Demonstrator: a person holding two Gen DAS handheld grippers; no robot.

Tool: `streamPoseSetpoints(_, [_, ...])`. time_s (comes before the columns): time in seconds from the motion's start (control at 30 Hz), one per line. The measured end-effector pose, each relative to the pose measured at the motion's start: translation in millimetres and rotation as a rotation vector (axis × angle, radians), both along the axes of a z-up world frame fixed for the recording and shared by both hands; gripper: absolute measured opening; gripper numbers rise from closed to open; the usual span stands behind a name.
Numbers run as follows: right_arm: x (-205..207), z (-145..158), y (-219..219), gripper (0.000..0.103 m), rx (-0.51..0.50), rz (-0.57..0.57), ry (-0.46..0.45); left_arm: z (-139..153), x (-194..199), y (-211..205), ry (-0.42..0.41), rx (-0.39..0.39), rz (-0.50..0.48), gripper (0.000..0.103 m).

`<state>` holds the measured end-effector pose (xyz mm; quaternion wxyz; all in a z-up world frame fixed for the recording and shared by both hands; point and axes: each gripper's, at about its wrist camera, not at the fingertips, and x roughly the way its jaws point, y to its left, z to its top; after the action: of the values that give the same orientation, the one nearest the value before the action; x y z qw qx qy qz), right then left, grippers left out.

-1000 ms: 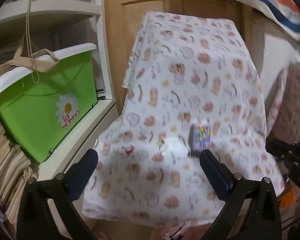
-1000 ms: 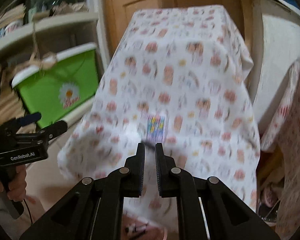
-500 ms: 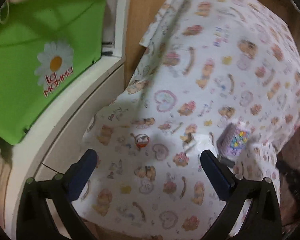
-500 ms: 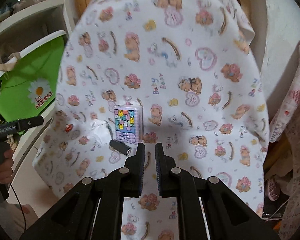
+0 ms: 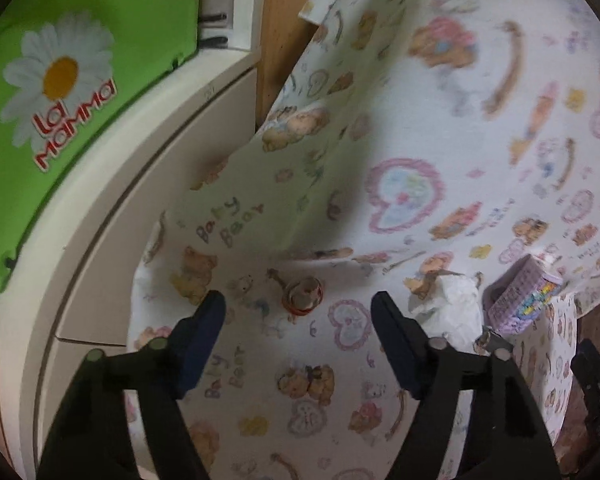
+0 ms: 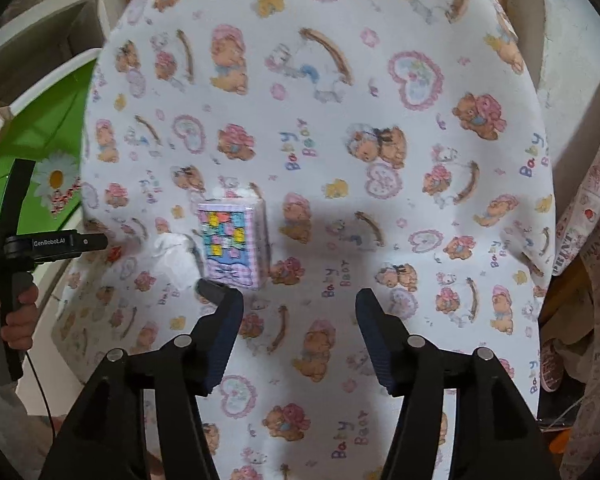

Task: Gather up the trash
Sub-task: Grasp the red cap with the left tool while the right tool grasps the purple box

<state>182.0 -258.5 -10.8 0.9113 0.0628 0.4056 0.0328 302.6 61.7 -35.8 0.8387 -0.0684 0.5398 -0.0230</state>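
While the left gripper (image 5: 296, 312) is closing on nothing and the right gripper (image 6: 298, 304) is opening empty, we are centring on the crumpled tissue (image 6: 176, 246) at ten o'clock, beside the tissue pack (image 6: 232, 246).

cloth-covered table (image 6: 380, 184) ctr | tissue pack (image 6: 234, 242) on cloth, left-ctr in rt-wrist view | crumpled paper (image 6: 172, 246) just left of pack, touching | small cylinder (image 6: 210, 290) on cloth just in front of pack, by rt gripper's left finger | bin (image 5: 80, 92) on shelf (image 5: 148, 152) left of table
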Motion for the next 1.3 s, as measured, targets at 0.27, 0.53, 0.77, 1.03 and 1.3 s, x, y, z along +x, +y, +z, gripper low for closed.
streamPoseSetpoints(0.27, [7,-3,-11,0.065,0.031,-0.037,0.013,-17,9,-9,0.041,0.011,-0.022,0.054])
streamPoseSetpoints(0.53, [8,-2,-20,0.065,0.019,-0.067,0.004,-24,16,-9,0.041,0.023,-0.020,0.023])
streamPoseSetpoints(0.77, [7,1,-27,0.065,0.035,-0.087,-0.007,-26,25,4,0.039,0.012,-0.013,0.010])
streamPoseSetpoints(1.03, [7,7,-23,0.065,0.051,-0.099,-0.031,31,-7,9,-0.099,-0.041,-0.068,0.009])
streamPoseSetpoints(1.3, [22,15,-3,0.072,0.157,-0.092,-0.064,60,-38,-11,-0.278,0.069,-0.121,0.009])
